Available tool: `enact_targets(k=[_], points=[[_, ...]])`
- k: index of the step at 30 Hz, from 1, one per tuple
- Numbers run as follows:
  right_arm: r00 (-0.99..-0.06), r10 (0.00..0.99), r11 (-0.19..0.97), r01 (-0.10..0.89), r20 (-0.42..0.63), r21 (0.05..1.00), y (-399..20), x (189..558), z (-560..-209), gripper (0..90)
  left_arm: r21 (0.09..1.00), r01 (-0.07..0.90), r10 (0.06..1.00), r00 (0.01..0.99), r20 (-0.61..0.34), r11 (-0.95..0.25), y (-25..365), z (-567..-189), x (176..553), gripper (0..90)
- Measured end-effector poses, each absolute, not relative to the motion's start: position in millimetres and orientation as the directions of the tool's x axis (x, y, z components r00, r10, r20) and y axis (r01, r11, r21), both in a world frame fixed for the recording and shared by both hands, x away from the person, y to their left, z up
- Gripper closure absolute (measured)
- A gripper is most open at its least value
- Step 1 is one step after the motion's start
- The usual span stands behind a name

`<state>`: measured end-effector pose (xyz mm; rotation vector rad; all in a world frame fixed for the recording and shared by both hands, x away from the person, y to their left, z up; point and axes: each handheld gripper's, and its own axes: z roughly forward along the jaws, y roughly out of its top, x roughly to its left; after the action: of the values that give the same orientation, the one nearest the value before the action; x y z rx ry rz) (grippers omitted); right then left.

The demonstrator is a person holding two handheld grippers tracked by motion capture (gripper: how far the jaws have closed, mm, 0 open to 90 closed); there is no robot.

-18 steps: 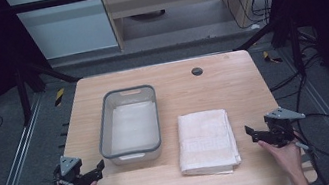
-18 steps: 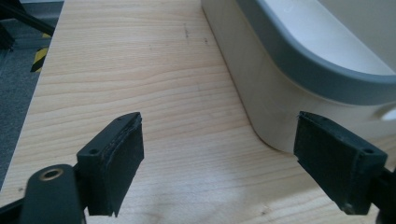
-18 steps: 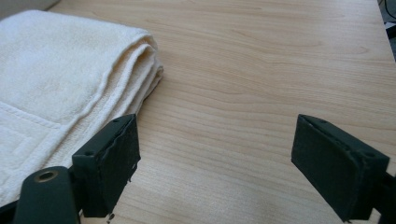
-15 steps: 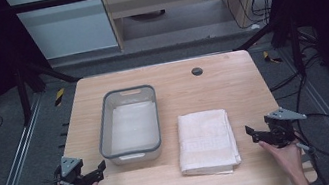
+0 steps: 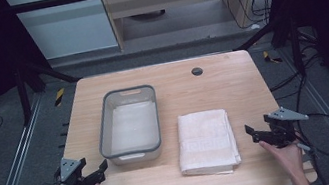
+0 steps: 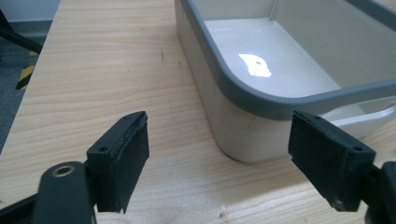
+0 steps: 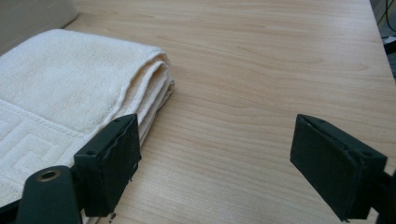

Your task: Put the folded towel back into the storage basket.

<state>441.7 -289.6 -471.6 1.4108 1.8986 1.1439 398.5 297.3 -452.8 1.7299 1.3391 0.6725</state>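
We find the folded towel [image 5: 207,141] near the desk's [image 5: 231,81] front edge, long axis running front to back, just inboard of the right gripper [image 5: 260,133], the nearer one, jaws released. White, thick terry, layered folds facing those jaws. Left gripper [image 5: 96,172], jaws released, faces the tub's [image 5: 135,154] near corner.

Matt grained wood table [image 5: 231,81], glossy plastic tub [image 5: 129,123], fluffy cloth towel [image 5: 206,138]

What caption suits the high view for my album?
Two hand-held grippers, left and right, open beside an empty tub and folded towel.
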Motion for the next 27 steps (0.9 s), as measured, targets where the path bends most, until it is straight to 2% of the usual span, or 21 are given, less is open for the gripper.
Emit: enact_targets(k=[27], points=[[-0.373, 0.923, 0.102, 0.466, 0.090, 0.879, -280, 436, -448, 18.7, 0.886, 0.454, 0.923, 0.373, -0.096, -0.091, 274, -430, 390, 22.5]])
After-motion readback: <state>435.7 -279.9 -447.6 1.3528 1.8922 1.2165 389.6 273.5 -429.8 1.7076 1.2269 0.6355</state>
